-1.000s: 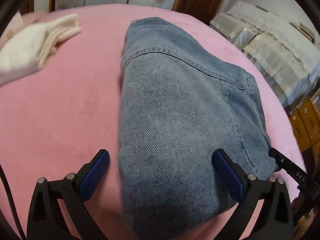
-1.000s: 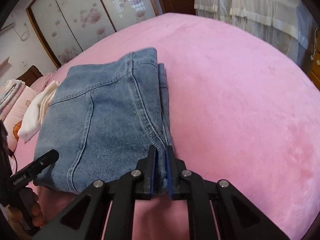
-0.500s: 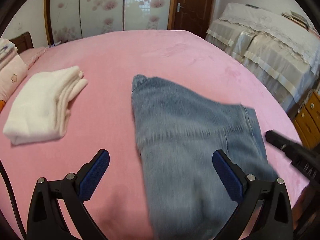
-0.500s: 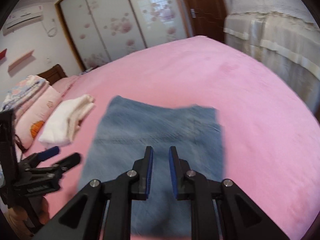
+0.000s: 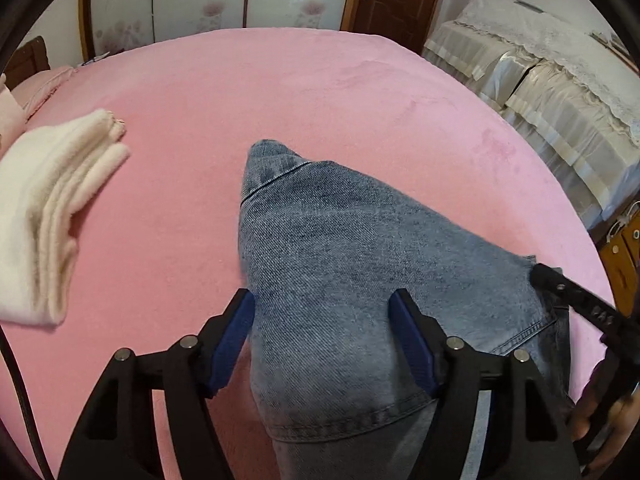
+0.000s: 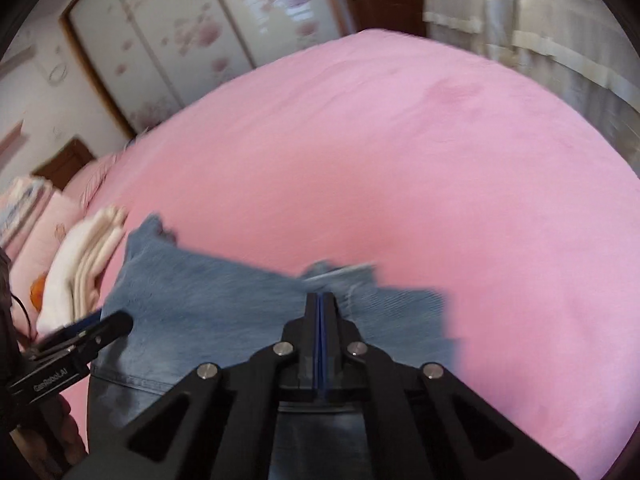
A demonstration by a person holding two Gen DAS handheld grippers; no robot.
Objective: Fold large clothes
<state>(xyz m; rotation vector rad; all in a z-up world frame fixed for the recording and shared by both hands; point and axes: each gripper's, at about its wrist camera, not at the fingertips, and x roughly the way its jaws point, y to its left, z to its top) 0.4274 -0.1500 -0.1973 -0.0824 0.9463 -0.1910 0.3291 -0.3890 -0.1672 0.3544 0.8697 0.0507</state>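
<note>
At 9 o'clock in the left wrist view we see a folded white garment (image 5: 48, 216) lying on the pink bed (image 5: 320, 92), well apart from the work, so we judge it finished and set aside. No basket, box or other container is visible in either view; the bed alone carries the clothes.

At 6 o'clock our left gripper (image 5: 322, 340) is released: its blue pads (image 5: 232, 340) stand wide apart on either side of a raised ridge of the jeans (image 5: 360, 264), ready, we judge, to clamp that ridge. The jeans run from 12 o'clock near the centre of the view down to the near edge of the bed, partly lifted off the blanket.

At 3 o'clock the tip of our right gripper (image 5: 576, 300) meets the right-hand edge of the jeans.

In the right wrist view, which is motion-blurred, our right gripper (image 6: 320, 312) is clenched. Denim bunches at its tip, so we judge it grips the jeans (image 6: 208, 304) to hold that edge up.
</note>
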